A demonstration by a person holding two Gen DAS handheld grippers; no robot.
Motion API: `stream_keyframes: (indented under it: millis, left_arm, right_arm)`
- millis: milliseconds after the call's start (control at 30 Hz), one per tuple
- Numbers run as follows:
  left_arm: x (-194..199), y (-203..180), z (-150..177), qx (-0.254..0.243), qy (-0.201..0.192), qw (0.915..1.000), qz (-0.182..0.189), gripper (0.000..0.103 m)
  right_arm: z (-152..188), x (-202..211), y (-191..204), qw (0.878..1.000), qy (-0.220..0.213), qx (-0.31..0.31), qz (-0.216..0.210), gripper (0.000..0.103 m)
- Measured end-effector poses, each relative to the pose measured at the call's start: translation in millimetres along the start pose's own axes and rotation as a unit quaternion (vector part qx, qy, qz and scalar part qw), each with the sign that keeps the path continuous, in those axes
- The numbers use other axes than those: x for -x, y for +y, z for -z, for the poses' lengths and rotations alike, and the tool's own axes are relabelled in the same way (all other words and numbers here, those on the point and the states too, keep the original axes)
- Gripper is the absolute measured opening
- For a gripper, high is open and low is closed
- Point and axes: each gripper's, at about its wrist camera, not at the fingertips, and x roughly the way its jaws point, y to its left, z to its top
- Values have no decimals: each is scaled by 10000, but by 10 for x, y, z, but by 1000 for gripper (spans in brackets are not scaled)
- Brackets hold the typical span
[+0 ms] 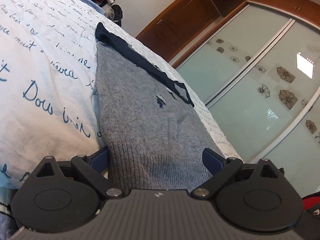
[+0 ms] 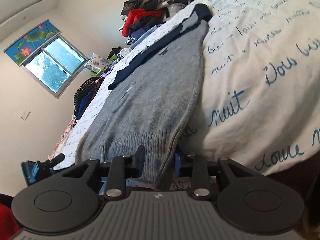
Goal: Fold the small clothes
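**One sweater, two grippers at its hem**

One grey sweater (image 1: 152, 108) with navy collar is laid flat on a script-printed quilt (image 1: 40, 64). The left gripper (image 1: 158, 160) is spread wide, the ribbed hem lying between its fingers, unpinched. The right gripper (image 2: 160, 160) is narrowed onto the hem; firm pinching cannot be told. A wardrobe (image 1: 250, 92) is shown only in the left view; one window (image 2: 54, 68) and a clothes pile (image 2: 148, 18) only in the right.

White bedcover (image 2: 260, 80): blue handwritten "nuit", "Dous".
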Motion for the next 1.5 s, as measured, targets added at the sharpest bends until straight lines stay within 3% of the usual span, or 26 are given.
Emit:
stream_keyframes:
  millis: [200, 300, 367, 400, 467, 567, 800, 1200, 1433, 1500]
  left_arm:
    - [-37, 242, -21, 809, -304, 9949, 528, 94]
    - [-101, 145, -70, 535, -235, 9975, 409, 91]
    - [-125, 62, -90, 293, -137, 9991, 265, 69]
    - [-135, 45, -98, 263, -91, 9994, 213, 62]
    - [-141, 49, -110, 339, 2, 9994, 94, 31]
    - [-153, 94, -115, 503, 55, 9987, -69, 13]
    - [-52, -107, -188, 77, -82, 9998, -161, 9]
    - [77, -607, -694, -360, -919, 9949, 198, 9]
    - [-32, -741, -904, -433, -1039, 9933, 255, 7]
    - [-77, -763, -939, -451, -868, 9952, 20, 7]
  right_arm:
    - [24, -116, -48, 9984, 258, -253, -432, 29]
    - [26, -158, 18, 9989, 268, -146, -349, 29]
    - [17, -156, 38, 9991, 240, -121, -320, 25]
    - [17, -147, 57, 9994, 239, -77, -235, 13]
    - [20, -140, 79, 9996, 271, -12, -113, 7]
    - [29, -119, 92, 9995, 255, 11, -174, 6]
    - [-65, -16, 175, 9989, 166, 62, -440, 6]
    - [-521, 177, 381, 9924, -591, 223, -1054, 6]
    - [-801, 168, 415, 9871, -978, 242, -1242, 6]
    - [-863, 145, 447, 9874, -982, 331, -1192, 6]
